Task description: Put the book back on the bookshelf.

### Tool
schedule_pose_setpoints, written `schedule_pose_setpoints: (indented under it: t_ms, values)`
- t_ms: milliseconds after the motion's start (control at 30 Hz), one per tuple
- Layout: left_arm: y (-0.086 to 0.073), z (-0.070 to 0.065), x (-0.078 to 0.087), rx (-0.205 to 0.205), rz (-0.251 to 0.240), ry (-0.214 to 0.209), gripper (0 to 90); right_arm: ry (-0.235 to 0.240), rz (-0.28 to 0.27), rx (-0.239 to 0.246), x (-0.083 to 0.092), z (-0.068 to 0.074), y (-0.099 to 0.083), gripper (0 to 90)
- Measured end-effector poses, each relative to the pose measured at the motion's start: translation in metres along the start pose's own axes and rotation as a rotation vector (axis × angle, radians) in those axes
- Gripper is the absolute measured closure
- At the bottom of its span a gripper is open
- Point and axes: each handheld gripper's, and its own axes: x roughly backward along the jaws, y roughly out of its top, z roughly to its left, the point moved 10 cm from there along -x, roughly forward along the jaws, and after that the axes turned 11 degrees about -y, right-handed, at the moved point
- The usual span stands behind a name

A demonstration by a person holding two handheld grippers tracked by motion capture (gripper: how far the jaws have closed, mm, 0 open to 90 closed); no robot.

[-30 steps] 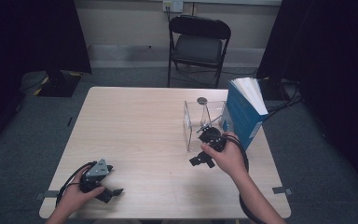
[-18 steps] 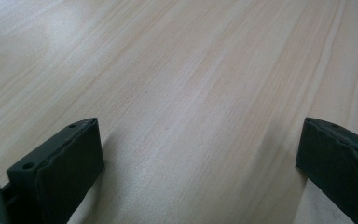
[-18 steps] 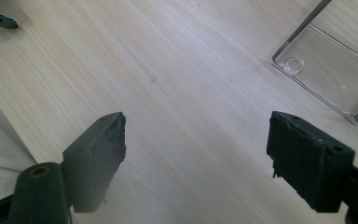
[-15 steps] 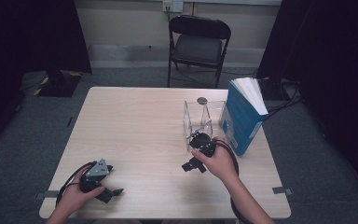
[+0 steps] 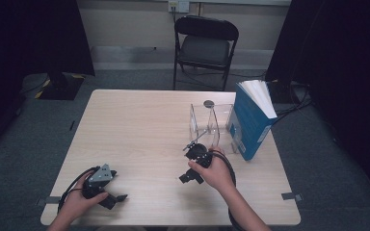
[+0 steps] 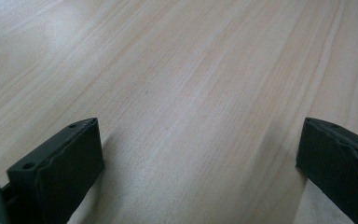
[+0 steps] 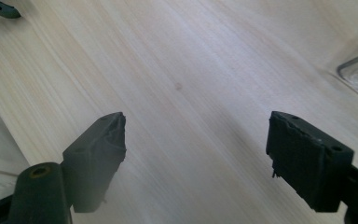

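Since the earlier frame the right tongs (image 5: pixel 187 177) have drawn back toward the person and sunk lower, away from the clear acrylic holder (image 5: pixel 211 123). That holder stands on the bench (image 5: pixel 139 120) just left of the upright blue book (image 5: pixel 250 122), a small dark disc (image 5: pixel 208 103) behind it. Right tongs gape wide over bare wood, gripping nothing. Left tongs (image 5: pixel 118 198) rest at the bench's near left corner, likewise spread wide and empty. A black folding chair (image 5: pixel 204 45) stands beyond the bench
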Motion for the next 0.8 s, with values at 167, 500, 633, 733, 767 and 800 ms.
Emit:
schedule_pose_setpoints:
  t_ms: [167,500,633,733,767,800]
  values:
    - [0.0,0.0,0.0,0.0,0.0,-0.001,0.0,0.01,0.011,0.02,-0.011,0.007,-0.001,19.4]
    - [0.0,0.0,0.0,0.0,0.001,0.0,0.0,0.002,0.023,0.047,-0.028,0.017,-0.003,19.9]
    - [0.0,0.0,0.0,0.0,0.001,0.002,0.0,-0.005,0.021,0.067,-0.035,0.02,-0.003,19.9]
    - [0.0,0.0,0.0,0.0,0.0,-0.001,0.0,-0.023,0.014,0.086,-0.039,0.022,-0.003,19.9]
    - [0.0,0.0,0.0,0.0,0.003,0.004,0.0,-0.03,0.022,0.089,-0.041,0.023,-0.004,19.8]
    - [0.0,0.0,0.0,0.0,-0.001,-0.001,0.0,-0.027,0.022,0.09,-0.043,0.025,-0.004,19.8]
